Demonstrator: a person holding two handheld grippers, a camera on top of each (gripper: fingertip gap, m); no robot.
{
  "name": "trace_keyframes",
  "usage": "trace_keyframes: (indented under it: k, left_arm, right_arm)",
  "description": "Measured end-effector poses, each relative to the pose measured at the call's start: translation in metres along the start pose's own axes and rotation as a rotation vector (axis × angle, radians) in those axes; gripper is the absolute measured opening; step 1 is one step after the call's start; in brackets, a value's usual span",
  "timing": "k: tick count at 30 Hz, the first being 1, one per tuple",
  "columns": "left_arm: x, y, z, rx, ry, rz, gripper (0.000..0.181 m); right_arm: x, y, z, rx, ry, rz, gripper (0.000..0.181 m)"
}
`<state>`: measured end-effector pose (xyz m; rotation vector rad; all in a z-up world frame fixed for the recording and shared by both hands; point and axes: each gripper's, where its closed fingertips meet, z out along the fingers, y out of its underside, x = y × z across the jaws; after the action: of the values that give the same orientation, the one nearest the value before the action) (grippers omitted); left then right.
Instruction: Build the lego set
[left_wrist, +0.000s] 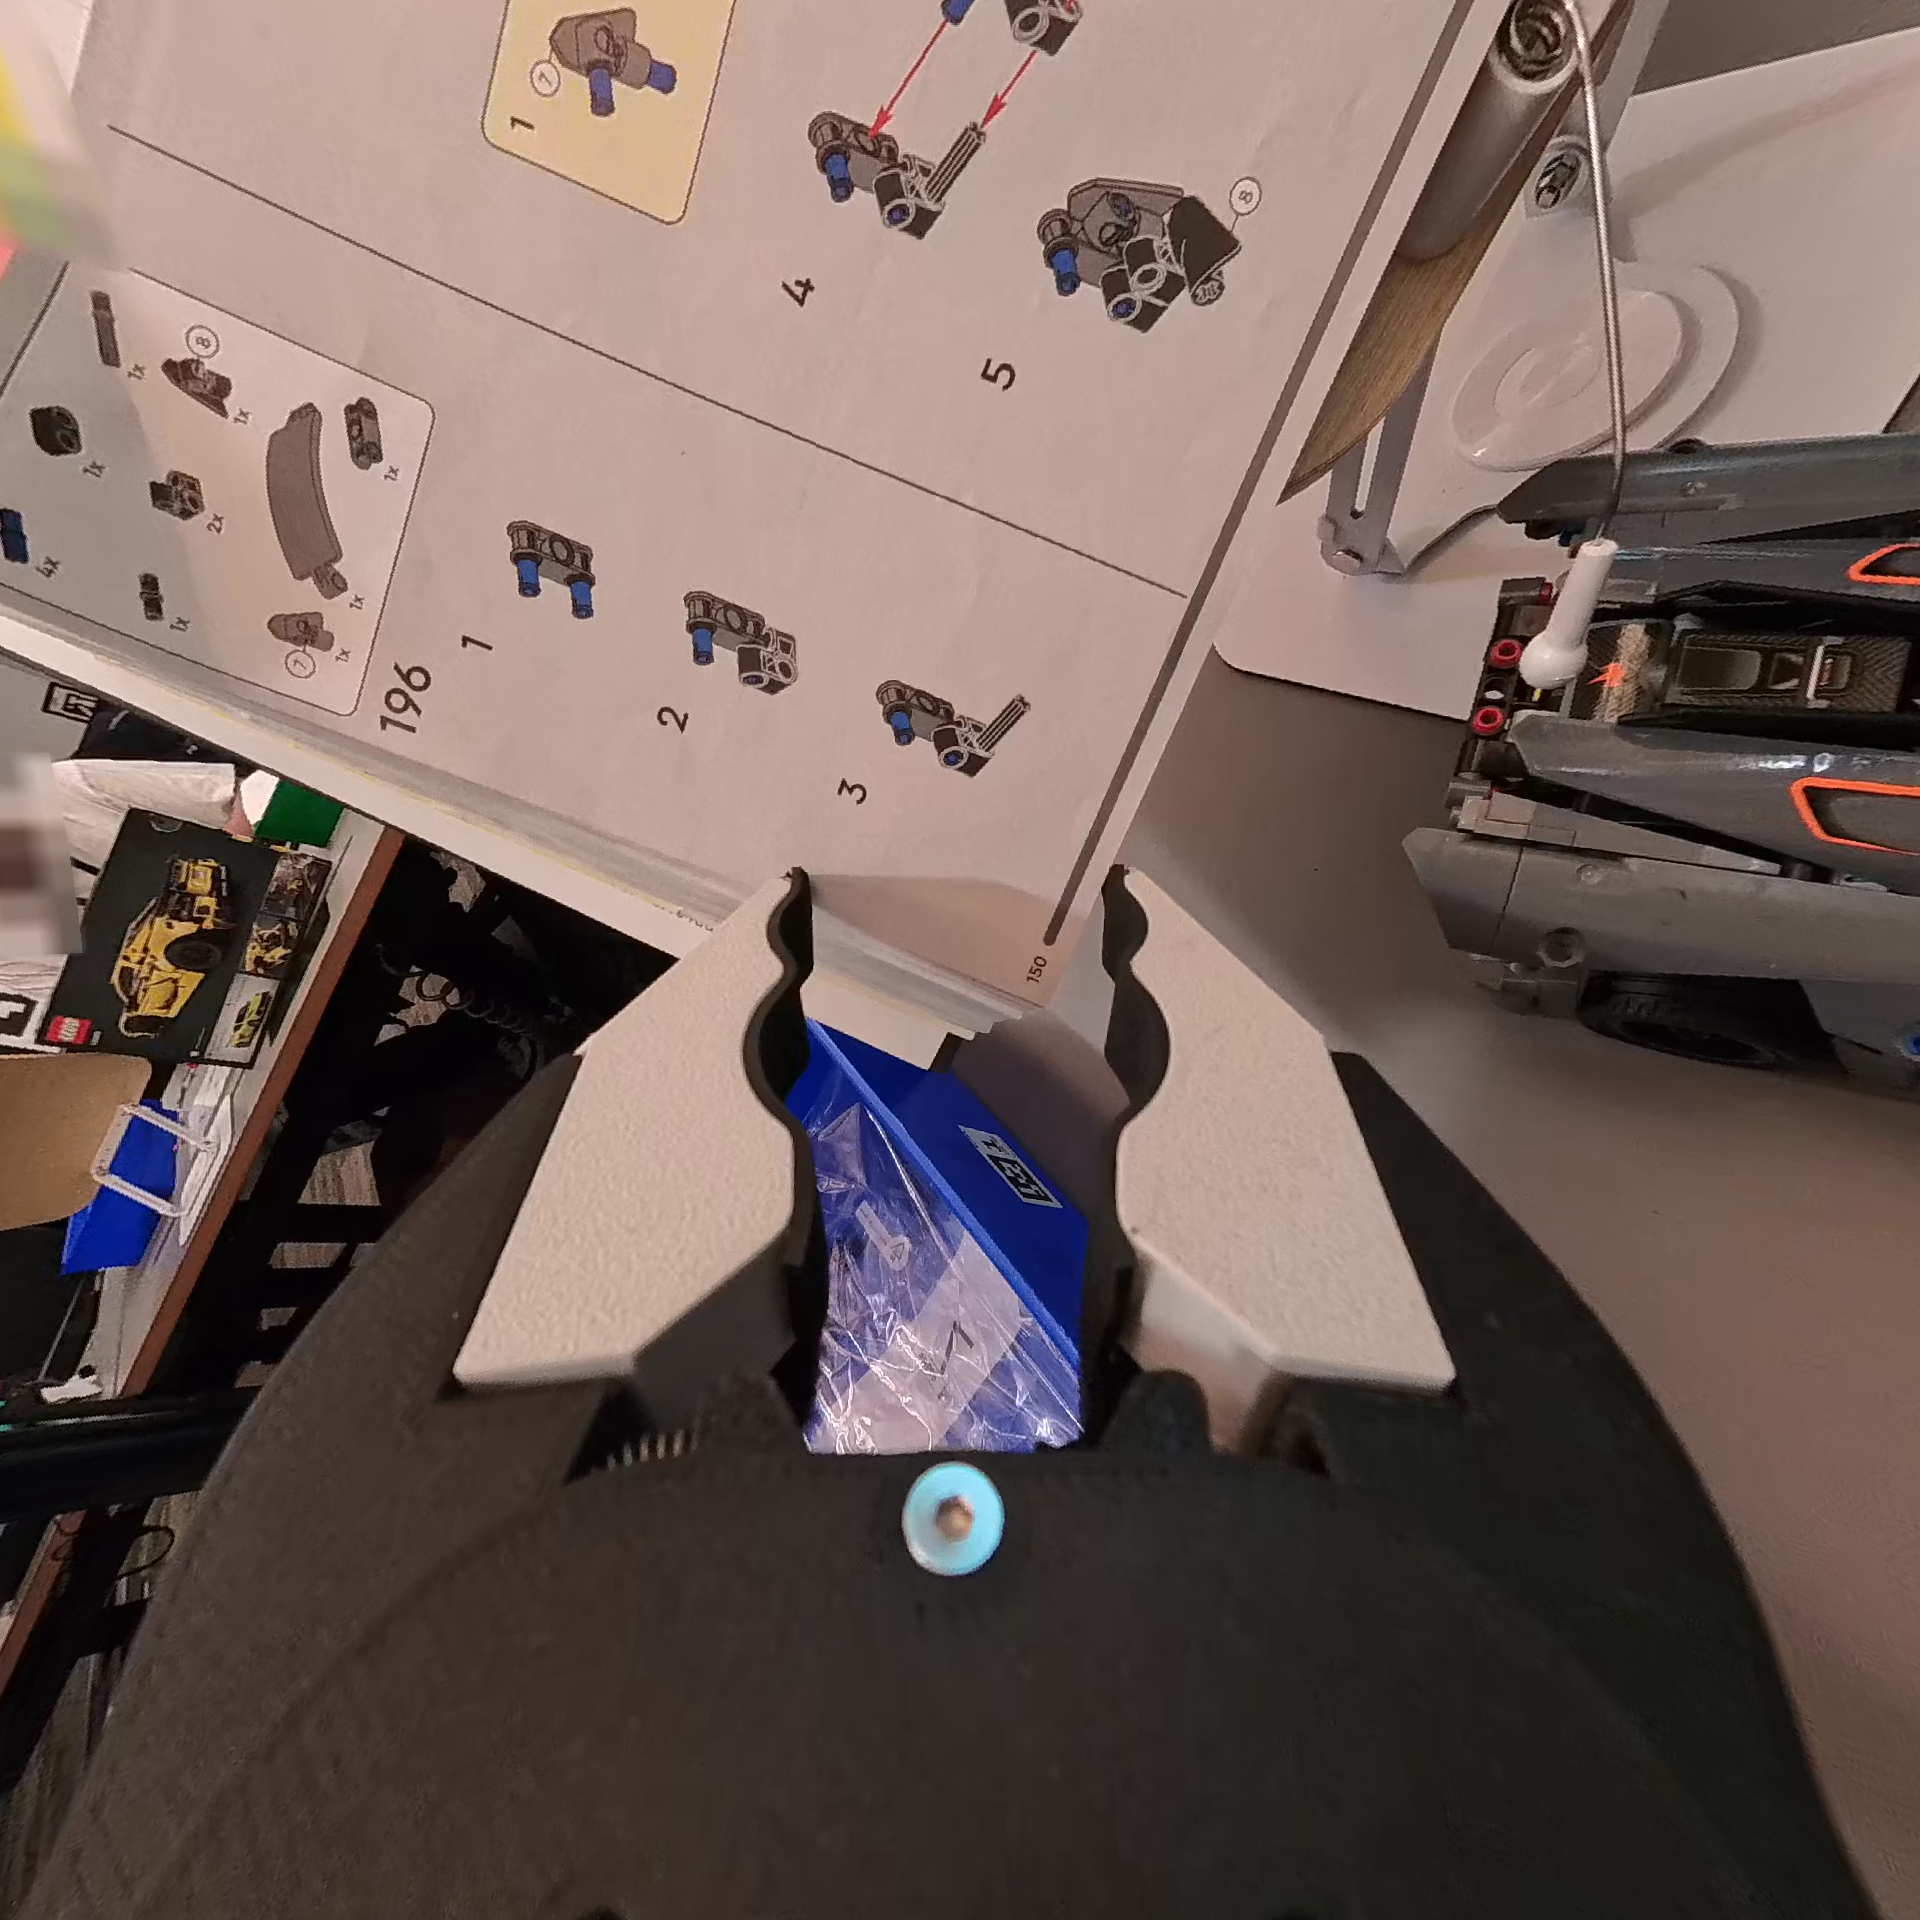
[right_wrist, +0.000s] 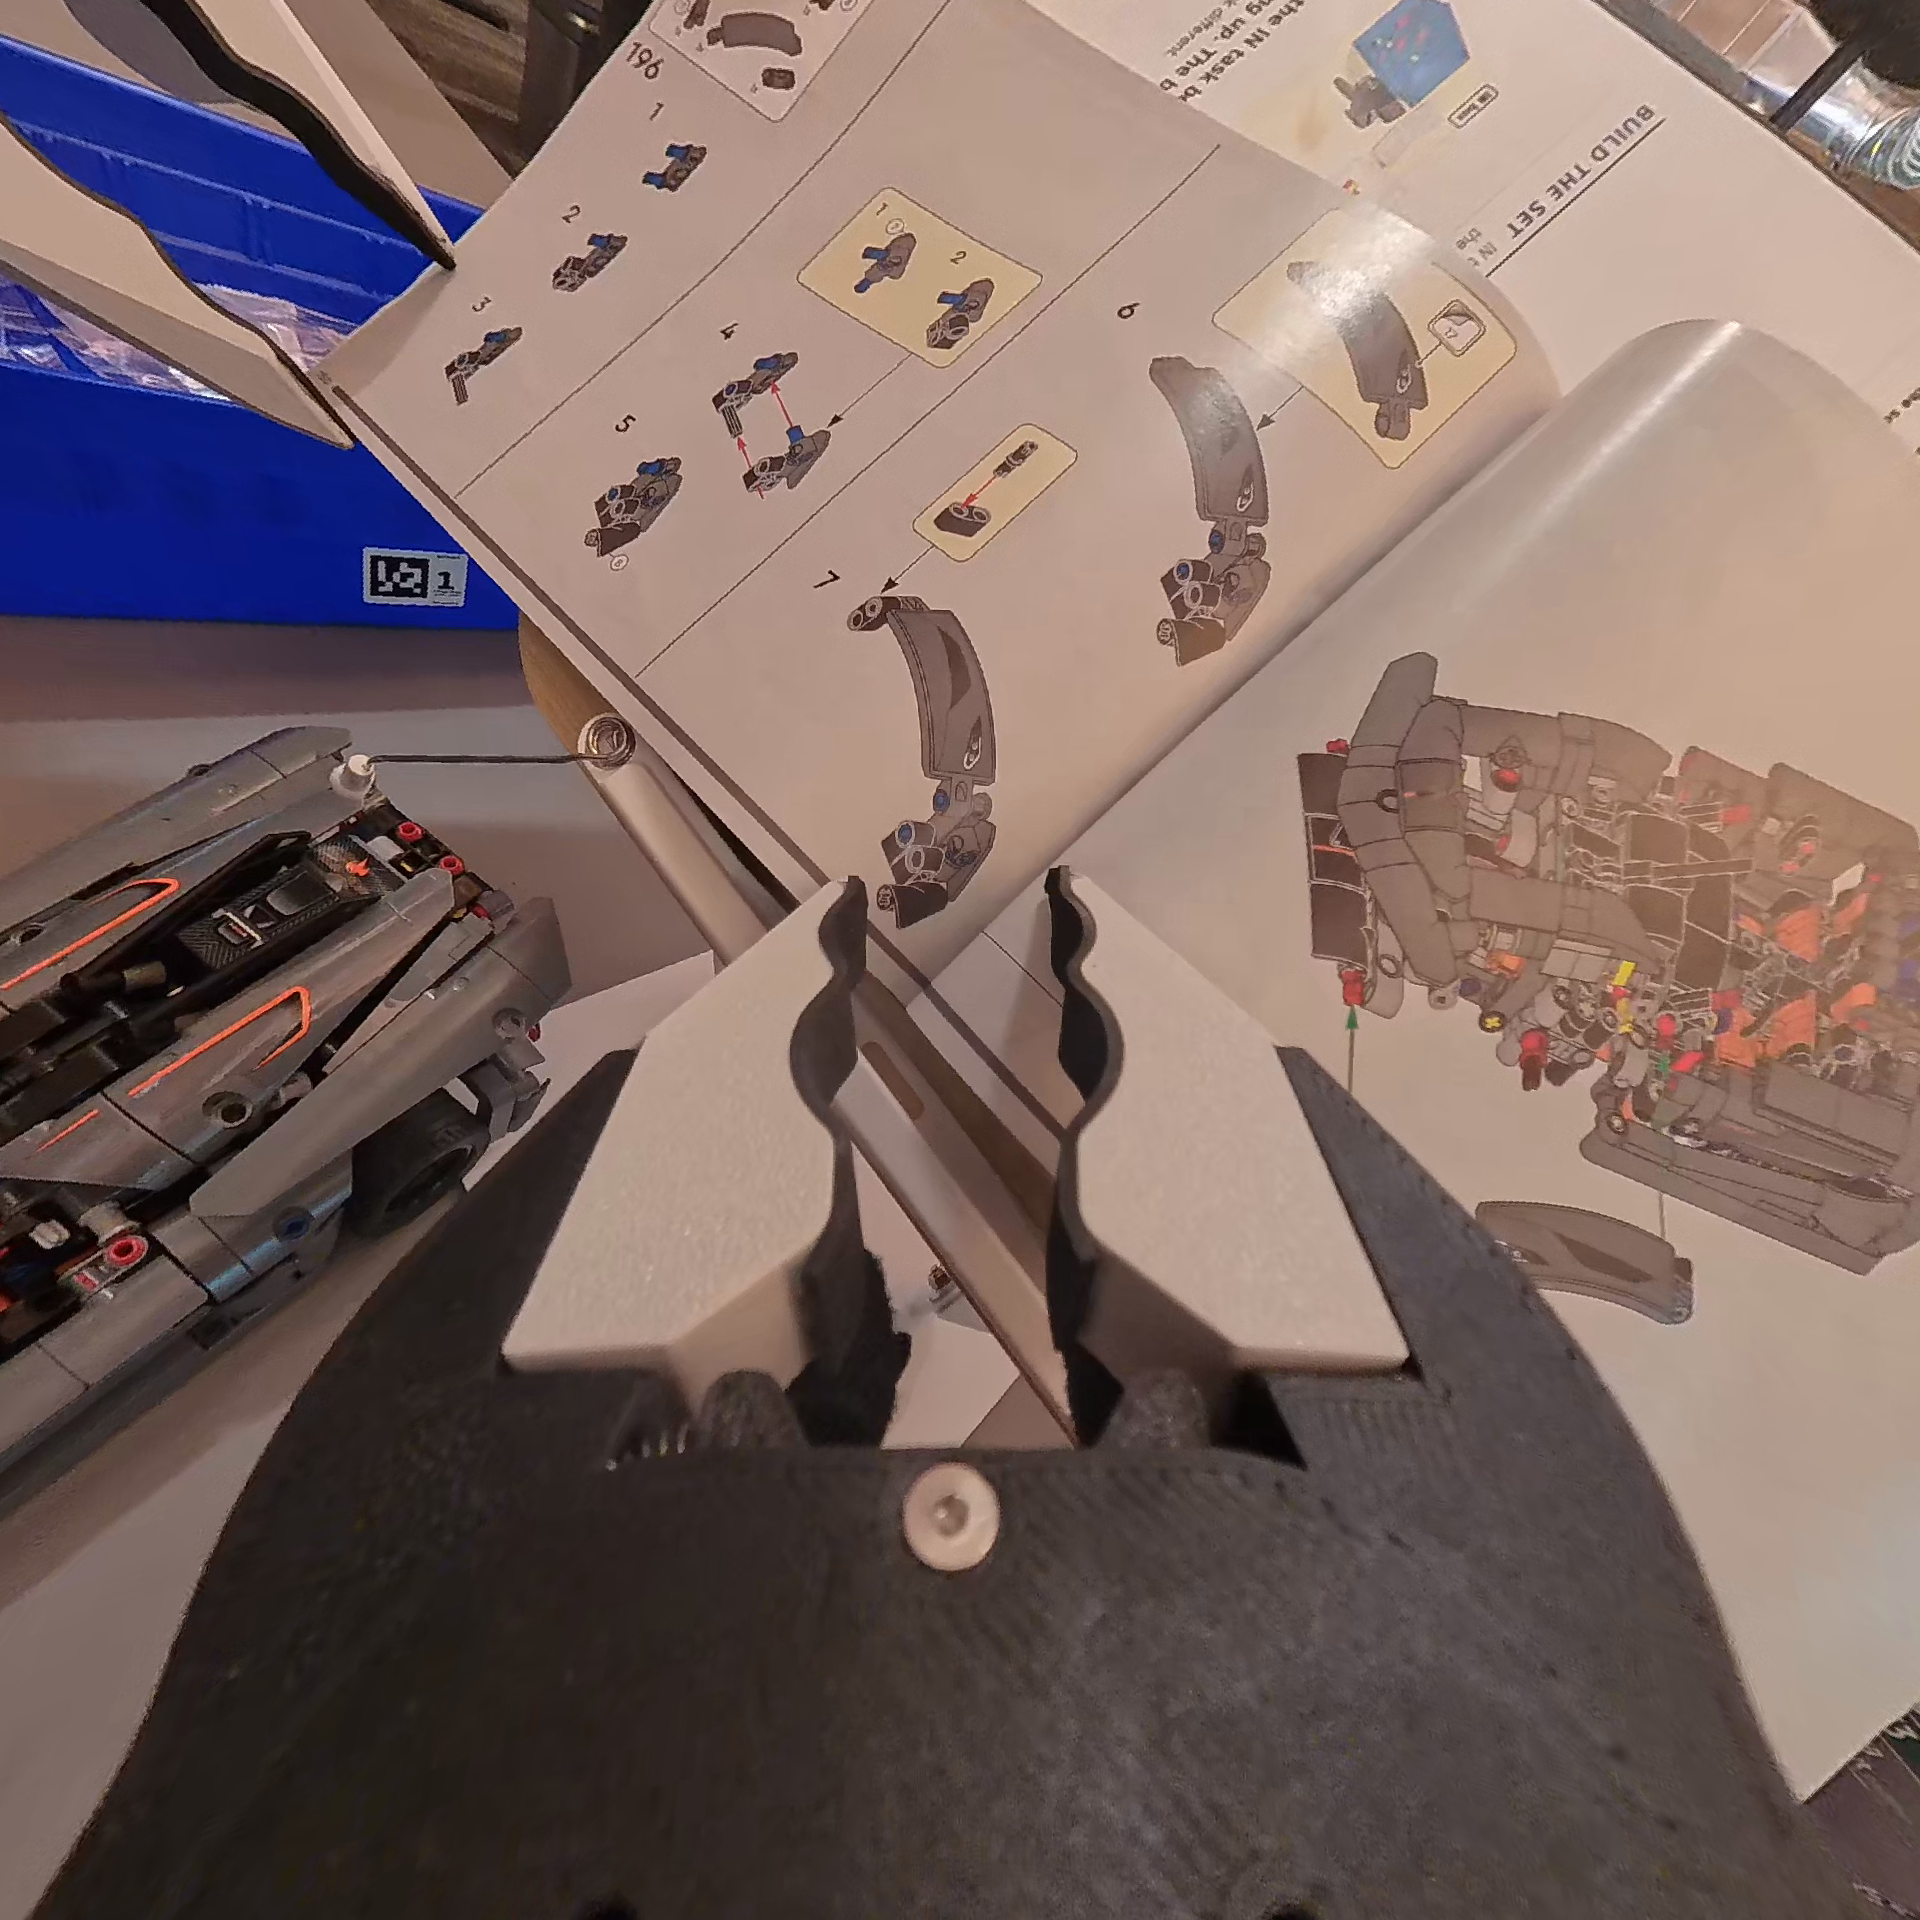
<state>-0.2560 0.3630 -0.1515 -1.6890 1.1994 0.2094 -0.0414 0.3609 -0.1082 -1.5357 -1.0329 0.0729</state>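
**Car mostly built, both grippers at the manual**

The grey and orange lego car (right_wrist: 239, 997) stands on the pale table (left_wrist: 1558, 1351) to the left of the book stand, with body panels, a wheel and the rear deck already in place. It looks far along, though neither view shows the whole model.

The instruction booklet (right_wrist: 935, 436) lies open on the stand (right_wrist: 707, 862), showing a small sub-assembly of pins, connectors and a curved grey panel. None of those parts is in a gripper, so that sub-assembly is probably still to be made and fitted.

The left gripper (left_wrist: 954, 914) hangs at the lower corner of the page, jaws apart and empty. Below it sits the blue bin (left_wrist: 987, 1143) holding clear plastic bags (left_wrist: 914, 1309), likely the loose parts.

The right gripper (right_wrist: 954, 914) reaches the stand's lower edge, jaws spread with the ledge and page edge between them; whether they touch the paper is hard to tell.
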Motion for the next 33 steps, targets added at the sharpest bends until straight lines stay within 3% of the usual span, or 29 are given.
trace_keyframes:
  k: [33]
  left_arm:
    - [0.0035, -0.0004, -0.0021, -0.002, 0.017, 0.015, 0.046]
  right_arm:
    - [-0.0090, -0.0076, -0.0093, 0.009, 0.006, -0.046, 0.035]
